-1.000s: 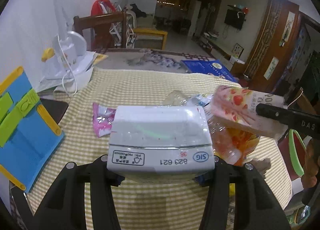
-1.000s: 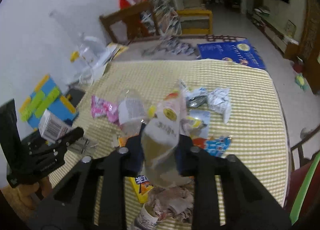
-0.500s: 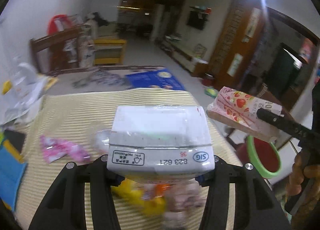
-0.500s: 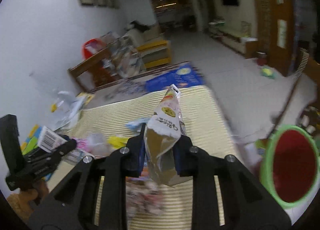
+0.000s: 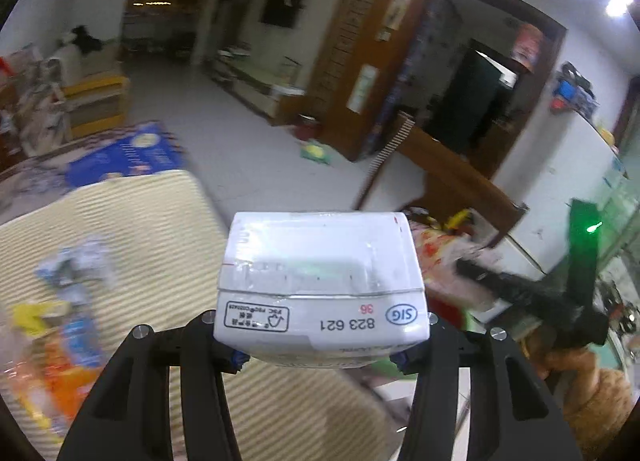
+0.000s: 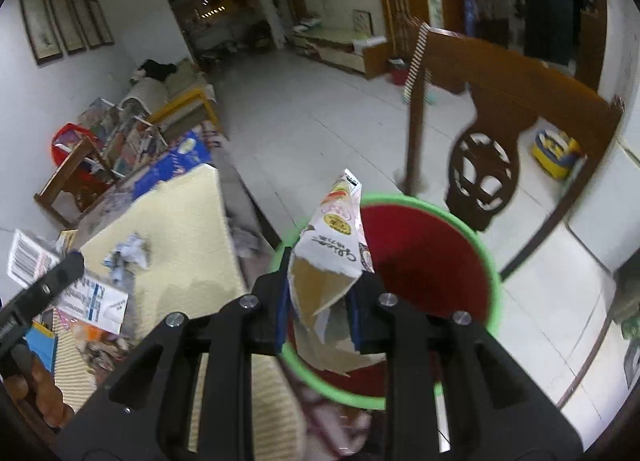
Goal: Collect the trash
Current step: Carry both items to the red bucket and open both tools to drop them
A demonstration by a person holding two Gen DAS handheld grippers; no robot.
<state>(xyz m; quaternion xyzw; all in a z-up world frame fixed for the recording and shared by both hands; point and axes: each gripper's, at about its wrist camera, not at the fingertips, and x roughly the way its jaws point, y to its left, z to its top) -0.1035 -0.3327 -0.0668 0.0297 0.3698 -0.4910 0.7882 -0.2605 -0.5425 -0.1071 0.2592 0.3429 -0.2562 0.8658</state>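
Bin sits off the table's right edge, snack bag right over it

The snack bag [image 6: 334,257] is clamped in the right gripper [image 6: 320,325] above the open bin [image 6: 490,273], which stands on the floor just beside the table [image 6: 188,229]. A chair [image 6: 516,109] stands behind the bin. The carton [image 5: 320,281] is pinched in the left gripper [image 5: 320,357] over the table's edge, with loose wrappers [image 5: 76,265] lying on the table to its left.

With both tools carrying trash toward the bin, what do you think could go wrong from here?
1. The torn snack bag in the right tool sits over the bin's near rim, beside the table; released now, it might catch the rim or land outside.
2. The carton in the left tool is not over the bin yet; both tools crowding one opening could collide.
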